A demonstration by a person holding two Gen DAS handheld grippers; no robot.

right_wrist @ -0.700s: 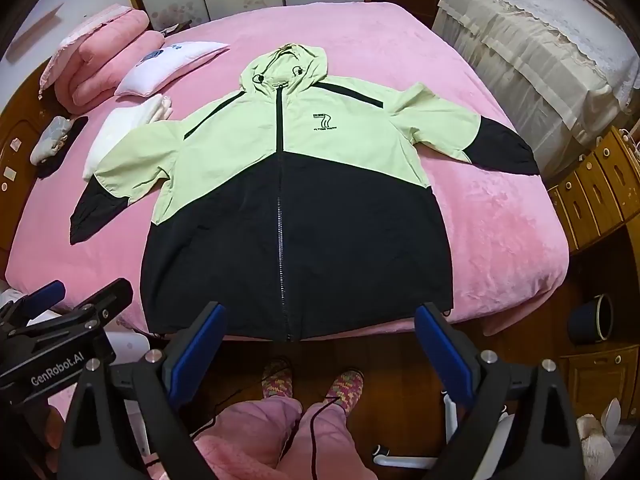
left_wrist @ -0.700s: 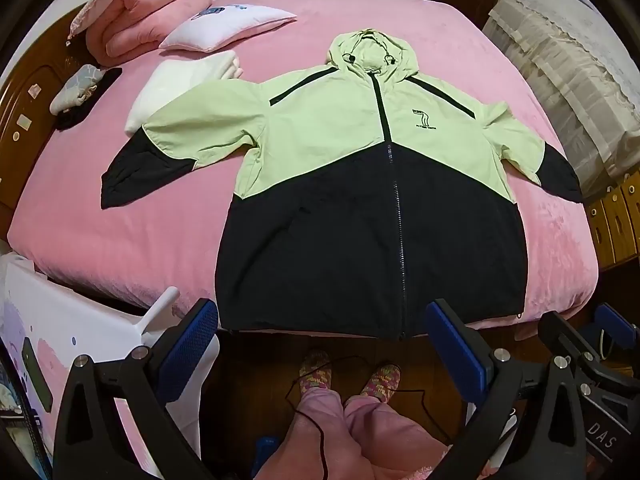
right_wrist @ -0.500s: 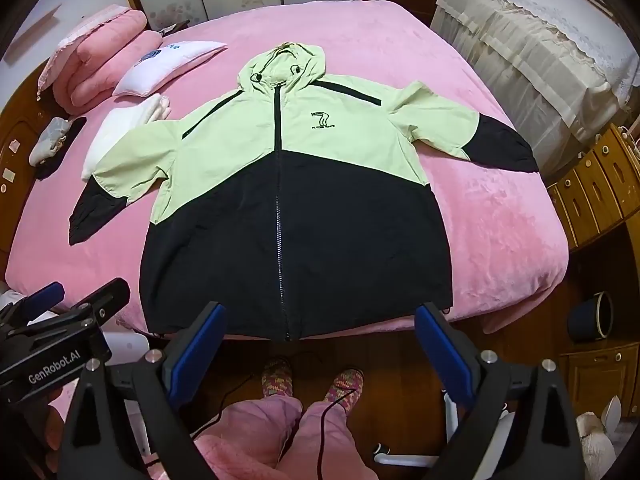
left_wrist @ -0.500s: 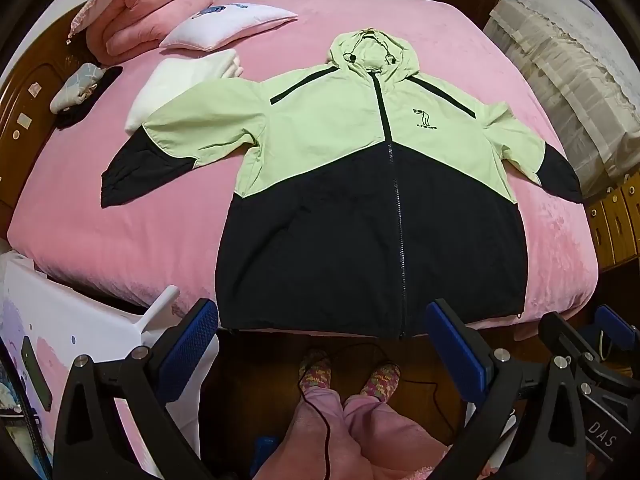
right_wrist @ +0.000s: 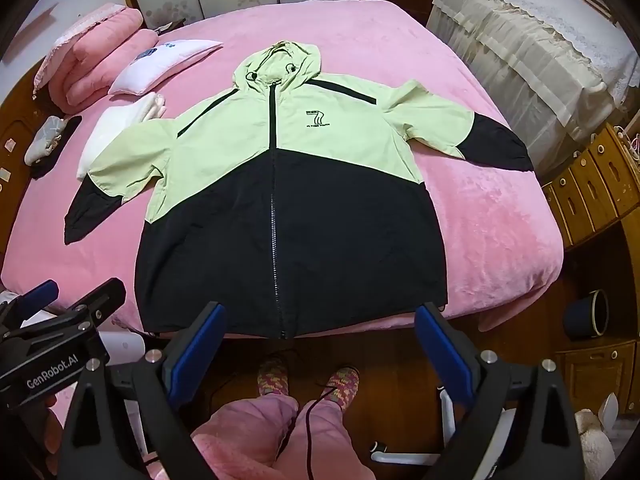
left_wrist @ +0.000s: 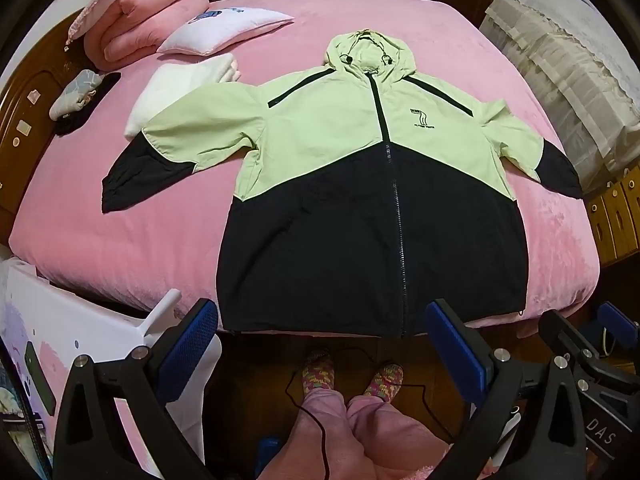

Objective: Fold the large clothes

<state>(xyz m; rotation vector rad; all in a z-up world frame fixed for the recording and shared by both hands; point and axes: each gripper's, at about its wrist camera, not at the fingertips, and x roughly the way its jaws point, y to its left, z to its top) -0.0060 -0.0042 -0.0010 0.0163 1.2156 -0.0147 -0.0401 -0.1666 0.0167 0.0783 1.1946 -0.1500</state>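
The left gripper (left_wrist: 322, 340) hangs above the floor at the foot of the bed, its two blue-padded fingers (left_wrist: 188, 344) spread wide with nothing between them; the right gripper (right_wrist: 320, 340) is held just beside it in the same way — jaws wide apart, empty. Below both, the person's feet in patterned slippers (left_wrist: 318, 372) stand on the dark wooden floor, a thin black cable trailing across pink trousers. Just ahead lies the jacket (left_wrist: 372, 200), spread flat and front-up on the pink bed (left_wrist: 132, 240), zipped closed, its black hem at the near edge of the mattress. The upper half and hood (left_wrist: 366, 54) are pale green, the lower half black; both sleeves reach outward — green at the shoulder, black at the cuff. Past the jacket's left-hand sleeve sits a folded white cloth (left_wrist: 176, 84), which that sleeve partly overlaps, and farther back a white pillow (left_wrist: 224, 30) and a rolled pink quilt (left_wrist: 140, 24). A lace-covered piece of furniture (right_wrist: 540, 40) stands at the right of the bed.
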